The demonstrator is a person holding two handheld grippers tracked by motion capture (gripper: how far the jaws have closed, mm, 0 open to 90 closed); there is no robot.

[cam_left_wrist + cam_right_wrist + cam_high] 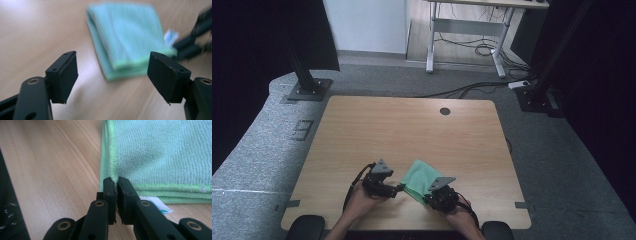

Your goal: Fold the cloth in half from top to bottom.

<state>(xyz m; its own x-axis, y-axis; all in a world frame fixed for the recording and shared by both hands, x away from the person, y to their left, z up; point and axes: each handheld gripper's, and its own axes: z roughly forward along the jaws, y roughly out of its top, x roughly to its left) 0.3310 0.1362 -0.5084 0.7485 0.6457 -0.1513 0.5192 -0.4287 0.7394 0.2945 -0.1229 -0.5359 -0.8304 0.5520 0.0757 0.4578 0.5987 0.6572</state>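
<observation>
1. Wooden table: light wood top with a dark round hole near the far edge. It stands on grey carpet, with black frame posts at the far left and far right.
2. Person: both forearms come in from the near edge of the high view, one gripper in each hand.
3. Green cloth: folded into several layers and lying flat on the table near the near edge, between the two grippers. The stacked folded edges show in the left gripper view. In the right gripper view it has a brighter green hem, and a small white label sticks out from under its near edge.
4. Left gripper: jaws spread wide with nothing between the pads. It sits off the cloth, with the cloth lying beyond the jaws on the table; that view is blurred. In the high view it is just left of the cloth, tips pointing towards it.
5. Right gripper: jaws pressed together, pinching the cloth's corner where the hem runs down into the pads. In the high view it is at the cloth's near right edge, the grey plate partly over the cloth.
6. White label: small tag just right of the right gripper's jaws, flat on the wood.
</observation>
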